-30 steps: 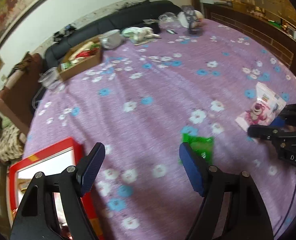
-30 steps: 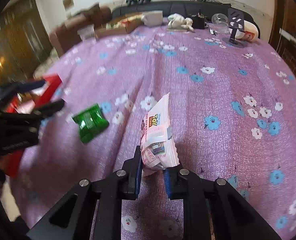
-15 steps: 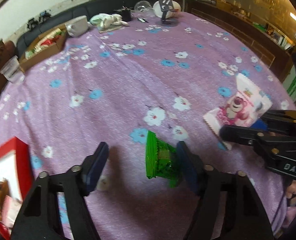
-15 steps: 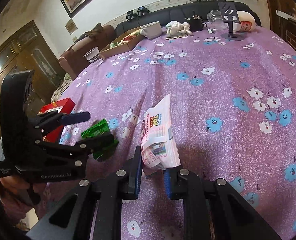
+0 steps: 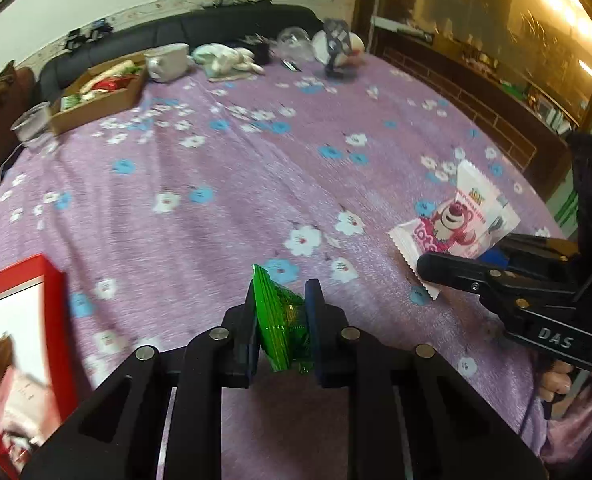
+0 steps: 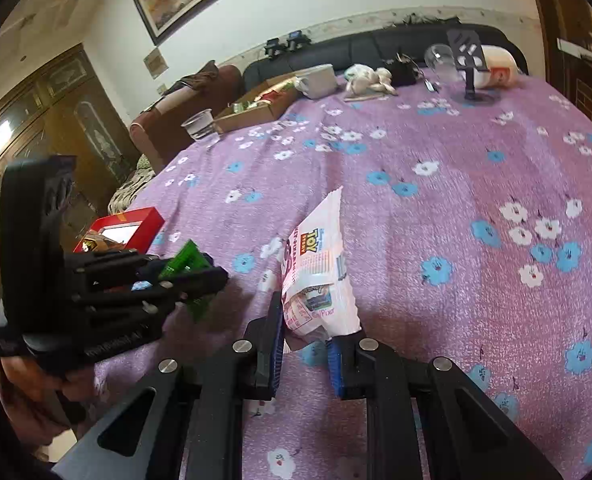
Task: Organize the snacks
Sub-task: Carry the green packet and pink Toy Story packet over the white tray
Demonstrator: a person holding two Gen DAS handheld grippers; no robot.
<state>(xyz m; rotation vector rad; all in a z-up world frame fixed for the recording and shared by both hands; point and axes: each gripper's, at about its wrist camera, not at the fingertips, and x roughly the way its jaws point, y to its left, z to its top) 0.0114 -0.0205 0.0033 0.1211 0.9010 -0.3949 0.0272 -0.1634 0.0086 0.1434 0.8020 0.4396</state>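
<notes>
The left gripper (image 5: pixel 280 322) clamps a green packet (image 5: pixel 281 326) above the table (image 5: pixel 223 184), and the right gripper (image 6: pixel 304 354) pinches a pink-and-white snack bag (image 6: pixel 320 276). Both are picked up but not yet stowed; the red box (image 6: pixel 133 222) (some snacks inside) seems their likely destination.
</notes>
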